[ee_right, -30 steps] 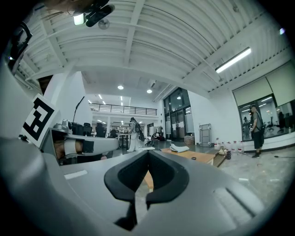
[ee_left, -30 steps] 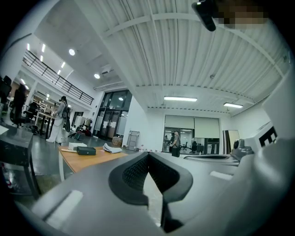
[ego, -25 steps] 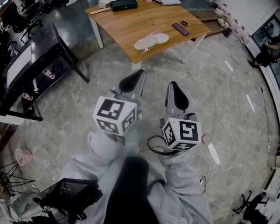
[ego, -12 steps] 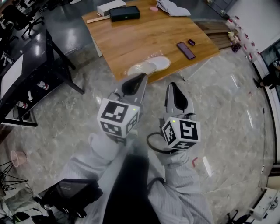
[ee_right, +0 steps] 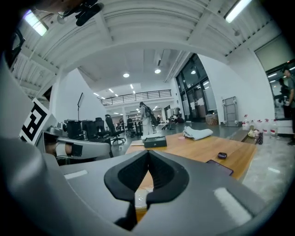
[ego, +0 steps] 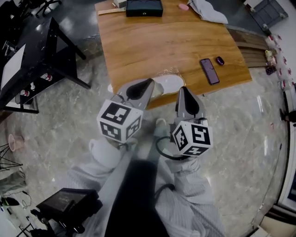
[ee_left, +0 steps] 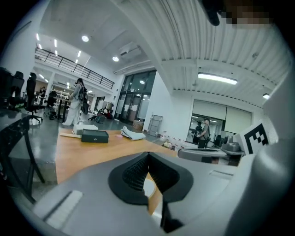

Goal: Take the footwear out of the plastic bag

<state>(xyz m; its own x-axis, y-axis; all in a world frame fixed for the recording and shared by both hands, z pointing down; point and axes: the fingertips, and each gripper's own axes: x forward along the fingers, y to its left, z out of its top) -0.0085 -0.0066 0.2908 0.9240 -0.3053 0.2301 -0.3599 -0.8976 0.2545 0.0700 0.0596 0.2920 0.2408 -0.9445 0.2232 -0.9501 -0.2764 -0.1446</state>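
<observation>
A clear plastic bag [ego: 165,84] with pale, flat footwear inside lies at the near edge of the wooden table [ego: 171,44]. My left gripper [ego: 142,85] is shut and empty, its tip just left of the bag and partly covering it. My right gripper [ego: 184,91] is shut and empty too, just right of the bag over the table's edge. In the left gripper view the shut left gripper [ee_left: 147,155] points across the table, and a pale part of the bag [ee_left: 149,186] shows below its tips. Under the right gripper [ee_right: 148,152] the bag [ee_right: 139,199] shows too.
A black box [ego: 144,7], a white cloth [ego: 208,10] and a small pink thing [ego: 183,6] lie at the table's far side. A phone [ego: 209,71] and a small dark object [ego: 219,60] lie at its right. A black desk [ego: 32,51] stands left.
The table has come nearer in the head view, so both grippers now reach its near edge beside the bag. Both stay shut and side by side.
</observation>
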